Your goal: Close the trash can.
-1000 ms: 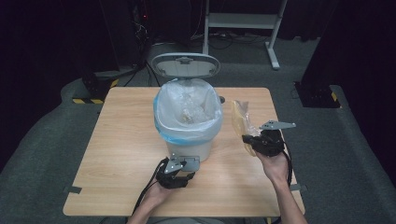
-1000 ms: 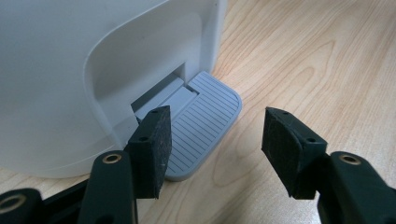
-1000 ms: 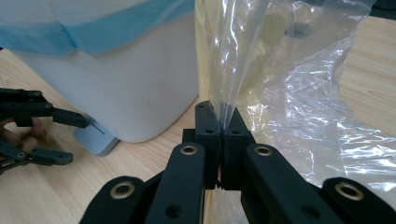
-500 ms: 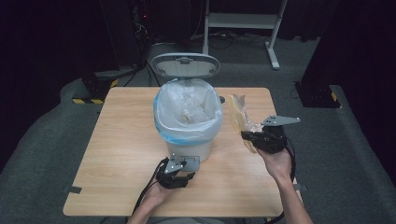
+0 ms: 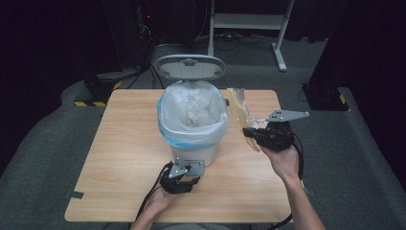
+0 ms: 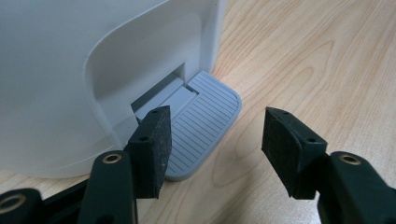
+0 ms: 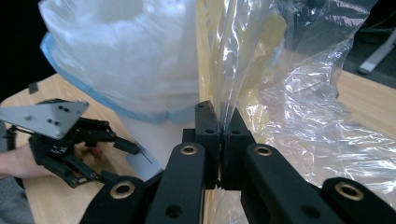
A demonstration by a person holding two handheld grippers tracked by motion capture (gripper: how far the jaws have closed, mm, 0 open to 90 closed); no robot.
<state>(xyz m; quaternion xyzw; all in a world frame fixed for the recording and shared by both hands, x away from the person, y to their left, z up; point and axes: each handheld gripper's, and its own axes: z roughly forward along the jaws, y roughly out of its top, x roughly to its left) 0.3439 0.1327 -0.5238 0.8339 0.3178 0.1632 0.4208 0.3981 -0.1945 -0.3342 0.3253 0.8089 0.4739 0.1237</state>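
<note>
My right tongs [image 5: 250,132] are pinched tight on the crinkly plastic bag [image 5: 238,109], hanging beside the open bin [image 5: 192,125]. It looks light, floppy and slippery, so I'd grip bunched film. Left tongs [image 5: 187,168] gape, one pad pressing the pedal [image 6: 201,126].

you have no readable text, label, brand or number anywhere in these views. the one sign-like marking you can see is the yellow-and-black hazard striping [image 5: 98,103] on the low edge of the floor base to the far left, beyond the table's far-left corner; it carries no words or figures.
</note>
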